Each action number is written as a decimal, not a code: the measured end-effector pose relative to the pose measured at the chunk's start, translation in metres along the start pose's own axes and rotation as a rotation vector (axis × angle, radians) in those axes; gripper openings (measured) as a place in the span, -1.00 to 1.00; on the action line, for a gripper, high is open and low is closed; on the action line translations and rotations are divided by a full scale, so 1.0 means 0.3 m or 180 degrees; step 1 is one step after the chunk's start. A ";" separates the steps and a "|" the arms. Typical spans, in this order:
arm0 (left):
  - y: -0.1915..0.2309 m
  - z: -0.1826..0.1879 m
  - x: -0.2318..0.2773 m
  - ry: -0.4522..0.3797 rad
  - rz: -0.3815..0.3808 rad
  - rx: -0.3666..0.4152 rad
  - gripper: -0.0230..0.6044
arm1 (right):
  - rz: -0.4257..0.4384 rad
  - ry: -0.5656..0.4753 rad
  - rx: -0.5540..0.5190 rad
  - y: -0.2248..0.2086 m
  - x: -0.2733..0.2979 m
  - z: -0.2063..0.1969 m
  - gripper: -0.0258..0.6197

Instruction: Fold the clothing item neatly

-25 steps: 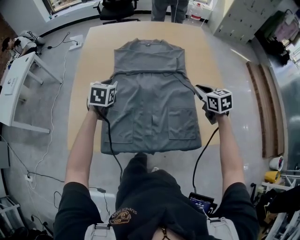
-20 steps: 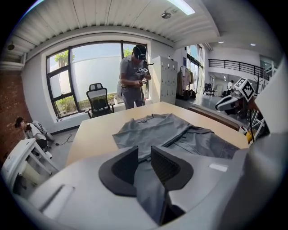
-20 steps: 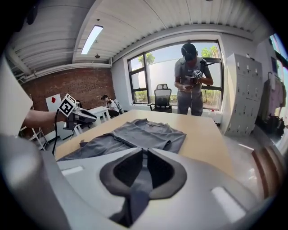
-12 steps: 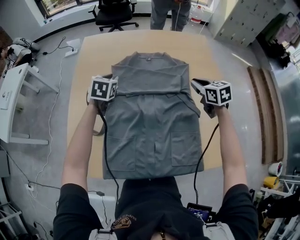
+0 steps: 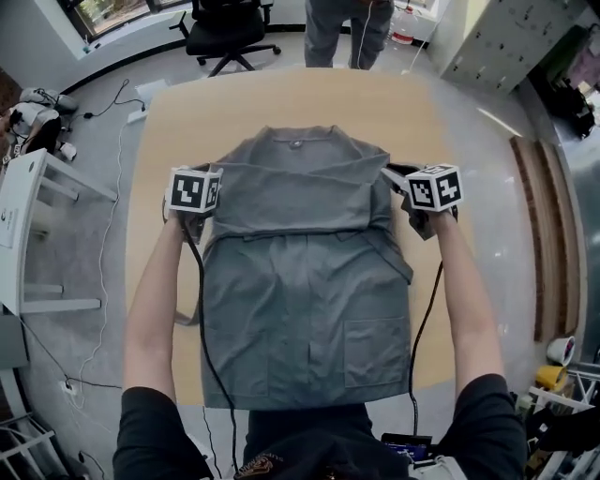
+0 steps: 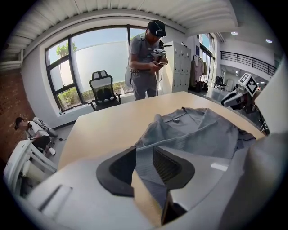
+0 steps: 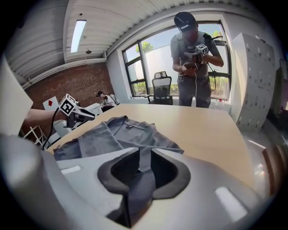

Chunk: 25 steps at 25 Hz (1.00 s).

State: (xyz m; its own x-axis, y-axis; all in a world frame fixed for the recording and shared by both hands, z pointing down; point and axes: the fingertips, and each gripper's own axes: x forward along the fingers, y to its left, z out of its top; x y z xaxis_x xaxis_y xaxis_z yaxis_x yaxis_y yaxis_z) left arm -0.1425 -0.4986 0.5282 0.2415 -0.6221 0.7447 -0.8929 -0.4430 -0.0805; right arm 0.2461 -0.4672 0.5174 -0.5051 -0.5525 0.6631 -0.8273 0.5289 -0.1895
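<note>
A grey sleeveless garment (image 5: 305, 291) with two front pockets lies flat on the wooden table (image 5: 375, 103), collar away from me, hem at the near edge. My left gripper (image 5: 214, 180) is at its left shoulder edge. My right gripper (image 5: 392, 174) is at the right shoulder edge. Both pairs of jaws have just been opening. In the left gripper view a fold of the garment (image 6: 198, 134) lies in the gap of the left gripper (image 6: 143, 164). In the right gripper view a narrow grey strap (image 7: 143, 179) hangs loose in the right gripper (image 7: 144, 166), and its pads stand off it.
A person (image 5: 342, 23) stands beyond the table's far end, next to a black office chair (image 5: 220, 23). A white side table (image 5: 28, 216) and floor cables are at the left. Grey lockers (image 5: 506, 42) stand at the back right.
Both grippers have moved away from me along the garment's sides, from pocket height up to the shoulders. The upper part of the garment now lies wider and flatter.
</note>
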 end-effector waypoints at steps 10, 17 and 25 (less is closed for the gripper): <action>0.097 -0.017 0.222 0.0228 -0.0331 0.0014 -0.30 | -0.0192 0.0265 0.0308 -0.260 0.172 -0.032 -0.36; 0.089 -0.038 0.288 0.0396 -0.0523 0.0018 -0.21 | -0.0145 0.0471 0.0350 -0.307 0.230 -0.073 -0.25; 0.044 -0.048 0.281 0.0462 -0.0738 -0.0069 -0.63 | -0.0013 0.0581 0.0044 -0.258 0.255 -0.082 -0.49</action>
State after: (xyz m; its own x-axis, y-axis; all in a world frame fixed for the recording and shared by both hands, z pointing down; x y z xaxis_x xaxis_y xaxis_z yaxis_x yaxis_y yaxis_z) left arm -0.1395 -0.5477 0.5994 0.3848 -0.4061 0.8289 -0.8284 -0.5480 0.1161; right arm 0.2777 -0.5346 0.6006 -0.4499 -0.4278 0.7839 -0.8331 0.5173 -0.1957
